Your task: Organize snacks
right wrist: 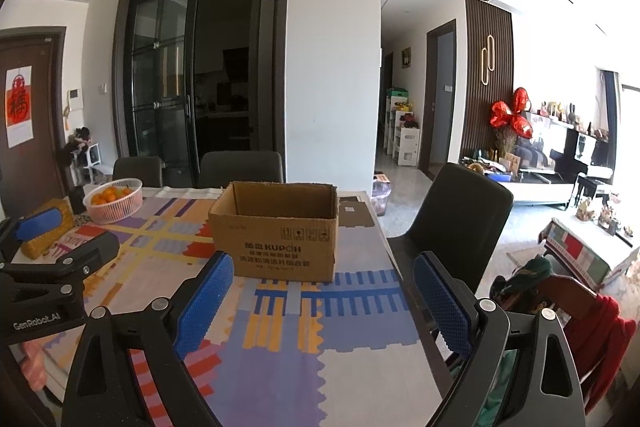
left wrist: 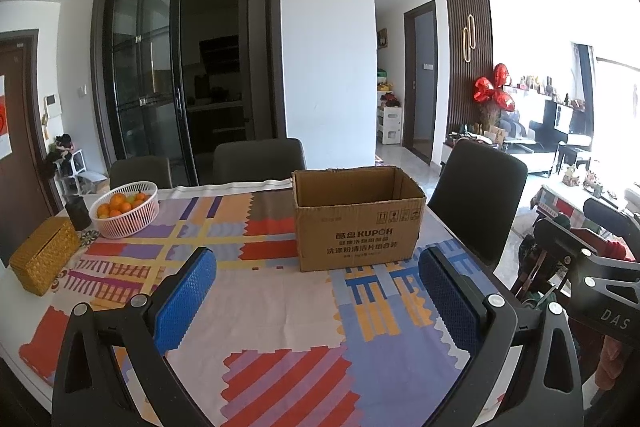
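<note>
Two grippers are held above the table [left wrist: 280, 307], side by side and angled slightly downward. The left gripper [left wrist: 316, 291] is spread wide with nothing between its blue pads [left wrist: 184, 303], and the right gripper [right wrist: 320, 301] is likewise spread wide and empty. A cardboard box [left wrist: 358, 217] is set upright on the patterned tablecloth [right wrist: 280, 339] ahead of both, open at the top; as far as its inside can be seen, nothing is in it, though its floor is hidden. No snacks can be made out on the table in either view, so the things to be sorted cannot be placed; they are judged to lie outside the frames. A white basket of oranges [left wrist: 124, 209] and a woven box [left wrist: 42, 253] are seen at the far left, well apart from the cardboard box.

Several risks are judged from here. The box looks light, so it could be pushed across the cloth or tipped if its rim is struck by a finger as something is lowered in. The cloth could be dragged and bunched by a low pass. The grippers are held close together, so a sideways sweep could knock one against the other. A dark chair [right wrist: 460, 223] is drawn up at the right edge of the table and could be caught by a wide swing.
</note>
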`<state>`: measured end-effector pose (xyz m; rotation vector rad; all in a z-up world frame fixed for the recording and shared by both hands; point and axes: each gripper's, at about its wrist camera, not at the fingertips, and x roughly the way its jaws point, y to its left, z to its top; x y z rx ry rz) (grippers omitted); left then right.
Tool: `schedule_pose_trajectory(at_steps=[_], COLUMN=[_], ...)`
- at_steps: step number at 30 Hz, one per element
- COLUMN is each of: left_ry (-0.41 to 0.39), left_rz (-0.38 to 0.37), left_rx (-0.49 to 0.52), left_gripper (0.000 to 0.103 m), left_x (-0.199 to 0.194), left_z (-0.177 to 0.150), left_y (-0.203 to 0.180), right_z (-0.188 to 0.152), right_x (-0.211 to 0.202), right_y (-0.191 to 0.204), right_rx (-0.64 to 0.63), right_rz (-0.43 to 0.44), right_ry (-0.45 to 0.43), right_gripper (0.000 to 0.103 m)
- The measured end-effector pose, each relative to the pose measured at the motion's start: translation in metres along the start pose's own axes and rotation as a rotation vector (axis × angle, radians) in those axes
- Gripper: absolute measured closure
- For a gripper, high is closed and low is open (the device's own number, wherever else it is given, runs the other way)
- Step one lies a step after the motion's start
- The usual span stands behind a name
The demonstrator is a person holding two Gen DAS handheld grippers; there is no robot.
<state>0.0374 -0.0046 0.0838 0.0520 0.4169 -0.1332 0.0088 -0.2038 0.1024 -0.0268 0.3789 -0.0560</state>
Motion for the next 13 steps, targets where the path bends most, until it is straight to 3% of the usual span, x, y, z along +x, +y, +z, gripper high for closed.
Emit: schedule_pose_trajectory(at_steps=[13], left_ry=[0.013], left_rz=[-0.005], left_rx=[-0.01], left_gripper=[0.0], left_x=[0.0026], left_z=[-0.0023], left_y=[0.0014], right_z=[0.0023], right_x=[-0.0008], right_y=[-0.0019], right_rx=[0.001], right_rz=[0.003], right_ry=[0.008], right_gripper=[0.011])
